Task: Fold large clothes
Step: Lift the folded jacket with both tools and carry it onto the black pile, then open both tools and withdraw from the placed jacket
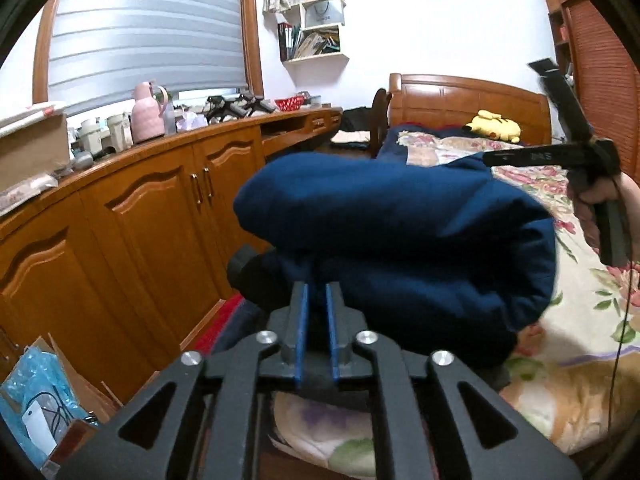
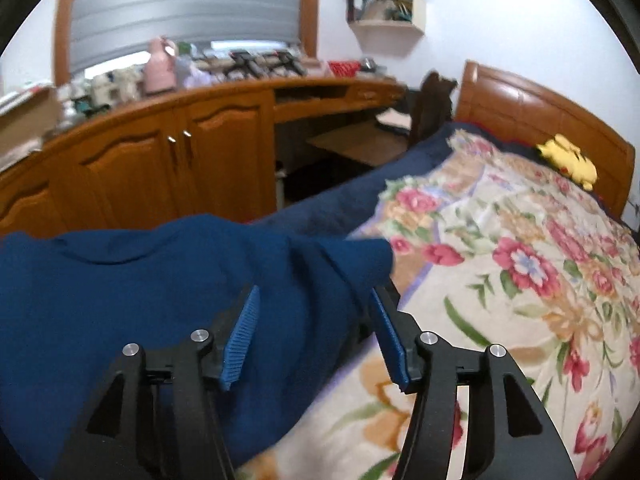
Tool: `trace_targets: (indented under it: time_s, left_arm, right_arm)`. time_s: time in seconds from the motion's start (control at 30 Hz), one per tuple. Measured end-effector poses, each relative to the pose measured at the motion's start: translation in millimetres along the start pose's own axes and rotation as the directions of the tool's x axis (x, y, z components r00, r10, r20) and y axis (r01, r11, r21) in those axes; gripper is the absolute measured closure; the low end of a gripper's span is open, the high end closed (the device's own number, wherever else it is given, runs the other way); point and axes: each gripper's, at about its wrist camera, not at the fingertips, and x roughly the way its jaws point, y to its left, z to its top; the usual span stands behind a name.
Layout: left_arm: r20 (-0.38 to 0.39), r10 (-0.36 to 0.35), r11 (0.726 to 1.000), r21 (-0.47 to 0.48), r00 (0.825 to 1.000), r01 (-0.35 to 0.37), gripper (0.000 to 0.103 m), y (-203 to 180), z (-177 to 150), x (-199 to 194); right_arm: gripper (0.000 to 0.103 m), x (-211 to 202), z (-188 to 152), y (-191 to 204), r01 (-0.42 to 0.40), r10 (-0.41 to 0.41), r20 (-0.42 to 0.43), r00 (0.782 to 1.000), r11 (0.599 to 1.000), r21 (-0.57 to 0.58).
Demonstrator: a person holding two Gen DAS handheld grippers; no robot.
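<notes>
the left gripper (image 1: 317,280) is clamped on the near edge of the blue garment (image 1: 392,240), likely to keep the folded bundle lifted just ahead of it over the bed (image 2: 520,280). the right gripper (image 2: 316,300) hangs apart around a loose corner. the cloth looks thick, rolled, wrinkled.

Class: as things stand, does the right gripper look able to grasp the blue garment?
Probably yes. The right gripper is open, with the blue garment bunched between its fingers; nothing blocks it.

Bedroom with white walls (image 1: 440,20), orange wood cabinets (image 1: 140,216), blinds (image 1: 148,32) mostly down, floral bed (image 2: 520,260), wooden headboard (image 1: 460,100).
</notes>
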Motion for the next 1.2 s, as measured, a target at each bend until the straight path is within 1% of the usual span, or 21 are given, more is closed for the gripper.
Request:
trace_targets:
  time_s: [0.03,0.07,0.13,0.23,0.3,0.43,0.53,0.63,0.67,0.77,0.8,0.87,1.07,1.13,1.2]
  left_arm:
    - [0.01,-0.003,1.0,-0.004,1.0,0.003,0.085,-3,0,-8]
    - [0.014,-0.009,1.0,-0.004,1.0,0.009,0.083,-5,1,-13]
    - [0.018,-0.017,1.0,0.005,1.0,0.017,0.073,-13,1,-23]
    - [0.032,-0.031,0.999,0.022,0.999,0.031,0.07,-29,2,-39]
    - [0.041,-0.047,0.999,0.025,0.998,0.046,0.067,-39,5,-48]
    - [0.059,-0.082,0.996,0.044,0.995,0.08,0.062,-69,5,-62]
    - [0.07,-0.098,0.994,0.06,0.993,0.094,0.061,-95,4,-67]
    - [0.063,-0.158,0.985,0.073,0.985,0.153,0.061,-128,2,-68]
    - [0.06,-0.173,0.983,0.078,0.983,0.168,0.061,-138,1,-68]
    - [0.045,-0.199,0.975,0.107,0.979,0.193,0.061,-174,-2,-64]
    - [0.042,-0.213,0.971,0.115,0.976,0.207,0.061,-184,-2,-63]
    - [0.027,-0.248,0.96,0.139,0.968,0.242,0.061,-212,-5,-60]
    - [0.015,-0.324,0.933,0.172,0.946,0.317,0.061,-280,-16,-55]
    - [0.015,-0.336,0.927,0.18,0.942,0.328,0.061,-300,-18,-53]
    - [0.006,-0.364,0.917,0.18,0.931,0.357,0.061,-322,-20,-51]
  right_arm:
    - [0.043,-12,-3,5,-0.024,0.024,0.012,1.0,1.0,-0.008]
    - [0.042,-24,-6,10,-0.043,0.043,0.024,0.999,0.999,-0.016]
    - [0.041,-45,-15,16,-0.074,0.075,0.043,0.996,0.997,-0.023]
    - [0.041,-67,-30,18,-0.097,0.098,0.04,0.994,0.995,-0.024]
    - [0.041,-81,-43,14,-0.097,0.098,0.041,0.994,0.995,-0.026]
    - [0.04,-113,-71,-2,-0.057,0.058,0.047,0.997,0.998,-0.021]
    - [0.04,-141,-95,-19,-0.02,0.021,0.061,0.998,1.0,-0.009]
    - [0.039,-164,-115,-30,0.034,-0.033,0.074,0.997,0.999,-0.017]
    - [0.038,-173,-123,-35,0.056,-0.055,0.084,0.995,0.998,-0.016]
    - [0.031,-194,-145,-51,0.07,-0.07,0.098,0.993,0.998,0.004]
    - [0.027,-200,-153,-57,0.079,-0.08,0.1,0.992,0.997,0.014]
    - [0.024,-213,-171,-71,0.089,-0.093,0.099,0.991,0.995,0.035]
    - [0.022,-244,-218,-106,0.197,-0.206,0.107,0.973,0.976,0.094]
    - [0.022,-253,-235,-119,0.245,-0.255,0.098,0.962,0.964,0.106]
    - [0.022,-261,-253,-133,0.286,-0.299,0.089,0.95,0.949,0.136]
